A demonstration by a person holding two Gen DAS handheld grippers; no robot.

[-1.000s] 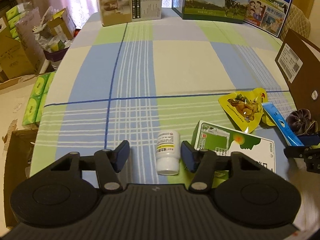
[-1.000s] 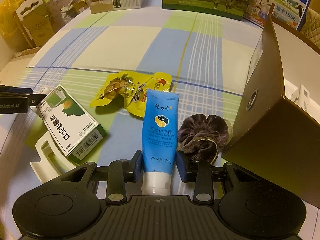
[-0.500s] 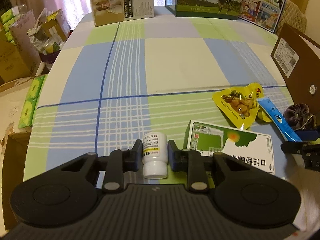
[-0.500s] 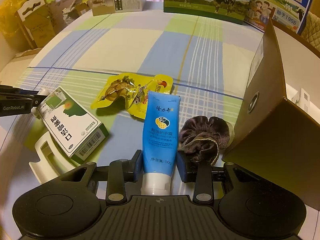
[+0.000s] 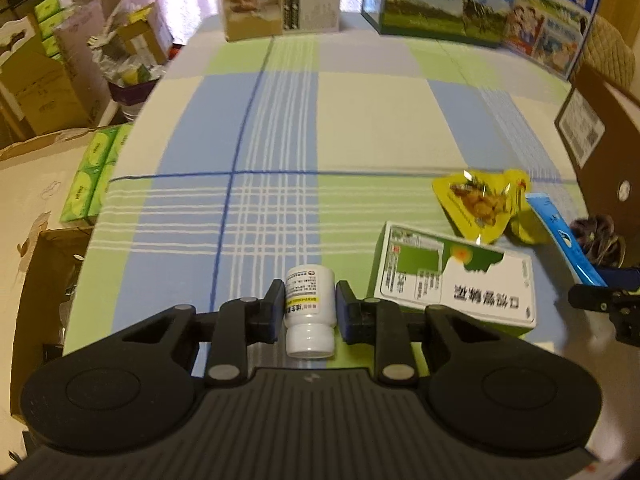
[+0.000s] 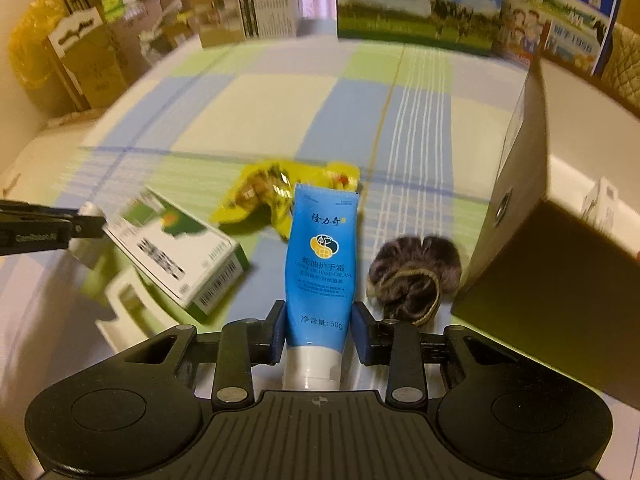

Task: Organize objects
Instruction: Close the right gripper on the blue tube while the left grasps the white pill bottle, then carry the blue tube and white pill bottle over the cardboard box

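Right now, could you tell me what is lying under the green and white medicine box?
A white plastic holder sticks out beneath the green and white medicine box, whose near end rests on it. The box covers the rest of the holder, so its full shape and contents cannot be seen.

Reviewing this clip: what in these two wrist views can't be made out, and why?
- Right wrist view: print on the green-and-white box is smeared by motion blur.
- Right wrist view: inside of the brown cardboard box is hidden by its own wall and flap.
- Left wrist view: the hair scrunchie is small and dark at the edge.
- Left wrist view: the white bottle's label is too small to read.
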